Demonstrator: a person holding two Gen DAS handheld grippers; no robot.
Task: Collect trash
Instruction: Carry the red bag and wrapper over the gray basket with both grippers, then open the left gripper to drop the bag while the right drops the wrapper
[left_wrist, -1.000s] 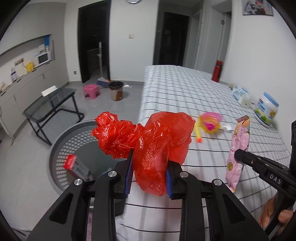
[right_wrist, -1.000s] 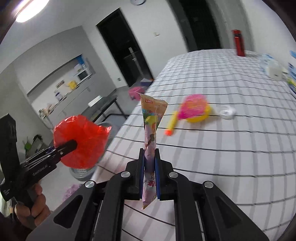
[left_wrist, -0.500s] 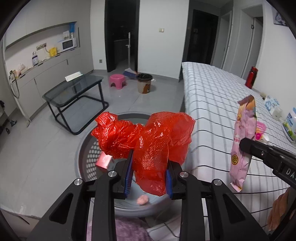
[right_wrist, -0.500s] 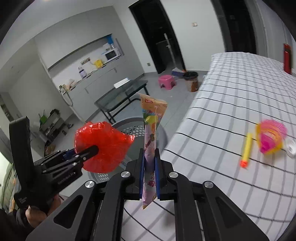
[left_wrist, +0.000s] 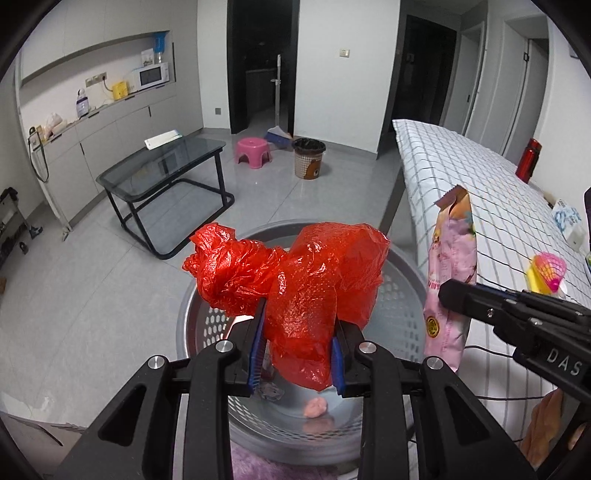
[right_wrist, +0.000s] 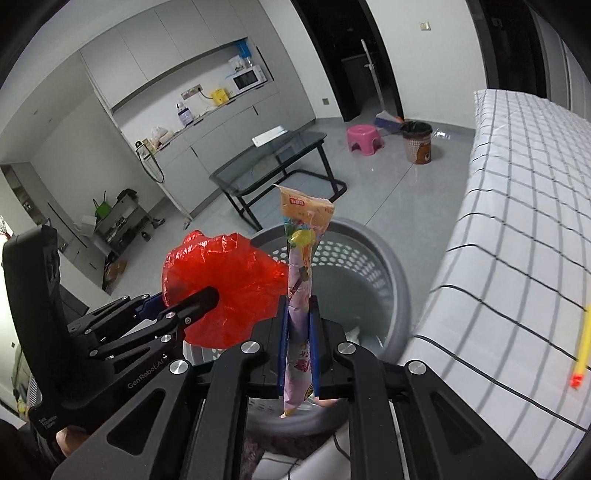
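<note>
red plastic bag (left_wrist: 303, 291) pinched in left gripper (left_wrist: 298, 354), snack wrapper (right_wrist: 301, 295) in right gripper (right_wrist: 298, 350), above basket (right_wrist: 391, 266)

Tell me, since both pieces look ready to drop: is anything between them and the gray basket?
Nothing visible. The red plastic bag and pink snack wrapper hang over the gray basket's open mouth.

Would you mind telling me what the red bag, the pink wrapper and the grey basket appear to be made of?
Red bag: thin plastic film, glossy, translucent, finely crinkled.
Pink wrapper: printed plastic film, probably laminated, with a slight sheen and a crimped, serrated top edge.
Grey basket: apparently moulded rigid plastic, smooth and matte, its wall pierced by regular holes.
</note>
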